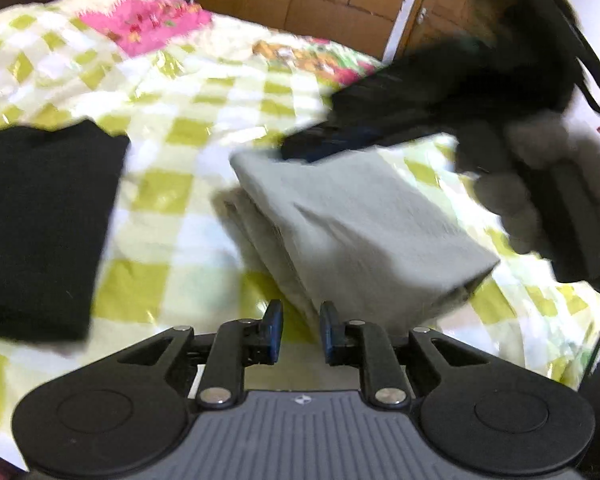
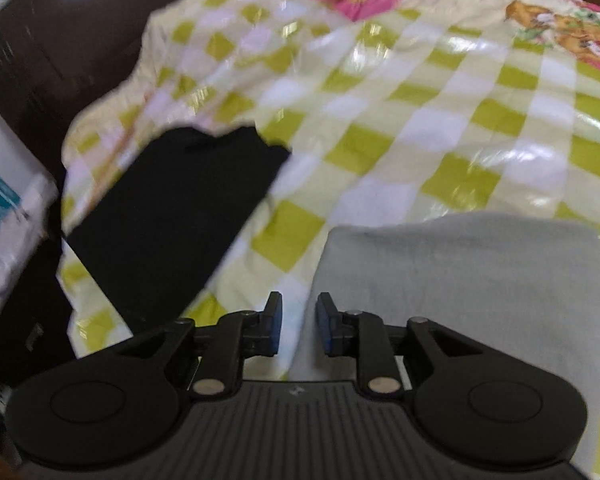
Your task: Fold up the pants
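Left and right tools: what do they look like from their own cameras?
Both match. The left tool and right tool have black linkage arms with silver rivets, blue pads on the fingertips, round black housings, and a ribbed grey body with a small logo.

Both claws are angling downward, the left claw (image 1: 300, 330) and right claw (image 2: 298, 326) each gaping slightly, gripping nothing.

The folded pants (image 1: 364, 220) lie on the bedspread (image 1: 204, 128) just ahead of my left gripper (image 1: 300, 330); another folded garment (image 1: 40, 224) lies well to their left.
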`<state>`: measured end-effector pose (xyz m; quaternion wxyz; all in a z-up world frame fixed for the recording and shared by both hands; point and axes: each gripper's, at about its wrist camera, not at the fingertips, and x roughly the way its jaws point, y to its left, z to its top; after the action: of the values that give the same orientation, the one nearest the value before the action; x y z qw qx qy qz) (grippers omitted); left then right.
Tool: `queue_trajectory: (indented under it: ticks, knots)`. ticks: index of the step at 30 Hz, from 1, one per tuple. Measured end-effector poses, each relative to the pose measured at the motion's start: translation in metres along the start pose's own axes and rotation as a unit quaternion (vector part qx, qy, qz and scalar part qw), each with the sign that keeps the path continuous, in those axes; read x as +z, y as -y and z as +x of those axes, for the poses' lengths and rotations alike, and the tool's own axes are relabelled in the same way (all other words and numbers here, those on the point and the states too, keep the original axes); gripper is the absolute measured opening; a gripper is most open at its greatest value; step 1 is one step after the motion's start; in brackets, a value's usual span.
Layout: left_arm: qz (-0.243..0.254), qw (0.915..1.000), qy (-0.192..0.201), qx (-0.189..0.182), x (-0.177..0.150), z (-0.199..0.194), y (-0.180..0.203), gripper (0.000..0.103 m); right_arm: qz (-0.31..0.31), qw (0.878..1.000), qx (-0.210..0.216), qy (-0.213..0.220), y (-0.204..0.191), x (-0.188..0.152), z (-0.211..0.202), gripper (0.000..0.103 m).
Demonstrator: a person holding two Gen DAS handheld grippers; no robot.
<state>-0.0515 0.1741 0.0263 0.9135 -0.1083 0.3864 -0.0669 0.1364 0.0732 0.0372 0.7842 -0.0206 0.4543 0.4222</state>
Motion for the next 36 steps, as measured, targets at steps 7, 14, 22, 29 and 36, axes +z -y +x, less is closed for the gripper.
queue_trajectory:
  ticks: [7,14,22,29,36]
  knots:
    - [0.029,0.9969,0.067,-0.031,0.044,0.025,0.021,0.041,0.030,0.996,-0.074,0.044,0.062,-0.017,-0.066,0.030]
    - [0.043,0.9990,0.004,-0.011,0.045,0.077,0.025,0.041,0.110,0.987,-0.114,0.012,0.125,-0.066,-0.077,0.038]
    - [0.045,0.9984,-0.034,0.005,0.029,0.084,0.017,0.043,0.165,0.986,-0.011,-0.033,0.129,-0.120,-0.076,0.035]
    - [0.058,0.9980,-0.019,0.015,0.033,0.066,0.021,0.043,0.157,0.987,-0.011,-0.023,0.131,-0.114,-0.108,0.038]
    - [0.031,0.9994,-0.007,0.015,0.044,0.071,0.008,0.044,0.197,0.980,-0.012,0.019,0.168,-0.087,-0.074,0.049]
